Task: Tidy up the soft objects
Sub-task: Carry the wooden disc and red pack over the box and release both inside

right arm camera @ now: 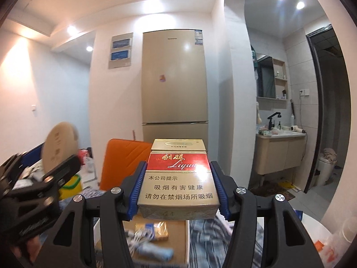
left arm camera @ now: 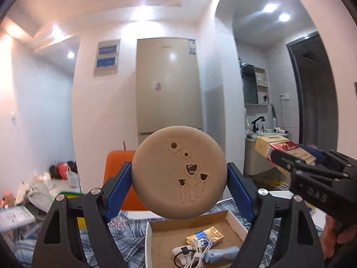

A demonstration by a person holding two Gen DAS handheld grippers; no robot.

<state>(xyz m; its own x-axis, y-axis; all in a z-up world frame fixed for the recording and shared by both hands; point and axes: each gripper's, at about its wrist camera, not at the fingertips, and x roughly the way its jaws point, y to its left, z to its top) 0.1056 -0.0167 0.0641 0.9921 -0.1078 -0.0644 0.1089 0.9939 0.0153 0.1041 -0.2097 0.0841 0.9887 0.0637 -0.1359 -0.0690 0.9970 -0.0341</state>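
My left gripper [left arm camera: 179, 174] is shut on a round beige disc [left arm camera: 178, 172] with flower cut-outs, held up in the air above a shallow cardboard box [left arm camera: 234, 221]. The disc also shows at the left of the right wrist view [right arm camera: 59, 149]. My right gripper [right arm camera: 177, 189] is shut on a red and gold cigarette carton [right arm camera: 178, 178], held up; the carton also shows at the right of the left wrist view [left arm camera: 287, 151]. The box holds a gold pack [left arm camera: 205, 237], a white cable [left arm camera: 198, 252] and a light blue item [left arm camera: 223, 253].
A blue plaid cloth [left arm camera: 129, 230] lies under the box. An orange chair back [left arm camera: 116, 169] stands behind it, and a gold fridge [left arm camera: 168, 84] farther back. A cluttered surface [left arm camera: 33, 196] is at the left. A washbasin cabinet [right arm camera: 281, 151] is at the right.
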